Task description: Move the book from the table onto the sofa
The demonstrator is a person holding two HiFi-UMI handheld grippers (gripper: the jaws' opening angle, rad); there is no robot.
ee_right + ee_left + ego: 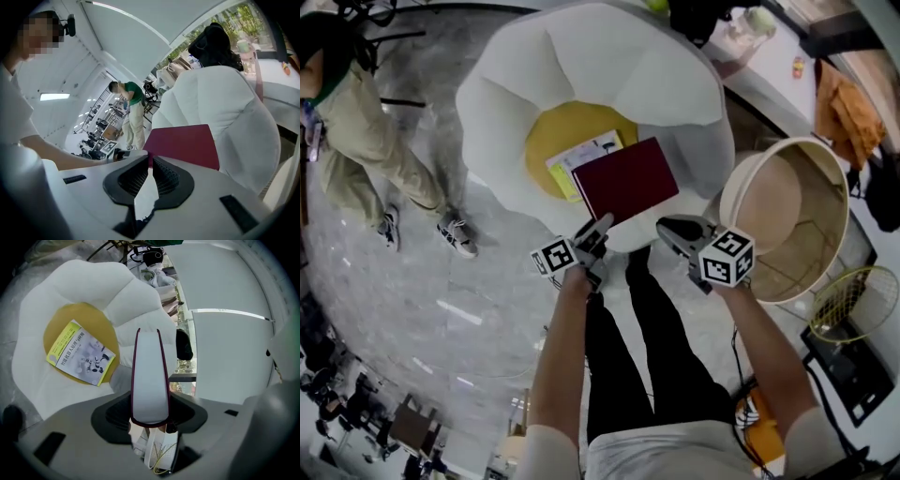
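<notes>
Between the left gripper's (600, 225) jaws sits the maroon book (626, 178), clamped at its spine end. The pads press on the two covers, so the jaws stand partly spread to the book's thickness. The left gripper view looks straight down the white page edge, which runs away from the jaw tips. Beyond those tips, and beneath the book, lies the white petal-shaped sofa (675, 84) with its round yellow seat cushion (546, 131). The book is over the sofa's near edge, still gripped. Whether it rests on the upholstery cannot be told. Ahead of the left jaws and off to their left, a thin yellow-bordered booklet (572, 161) lies flat on the cushion. Just to the book's right is the right gripper (664, 225), with its jaws drawn almost together and only a narrow slit between the pads. The maroon cover shows immediately past the tips, but whether they touch it cannot be told. Outboard of the right jaws, on the far side from the book, stands a round light-wood table (773, 202). Well off to the left of both grippers, a person (356, 141) stands on the grey floor.
</notes>
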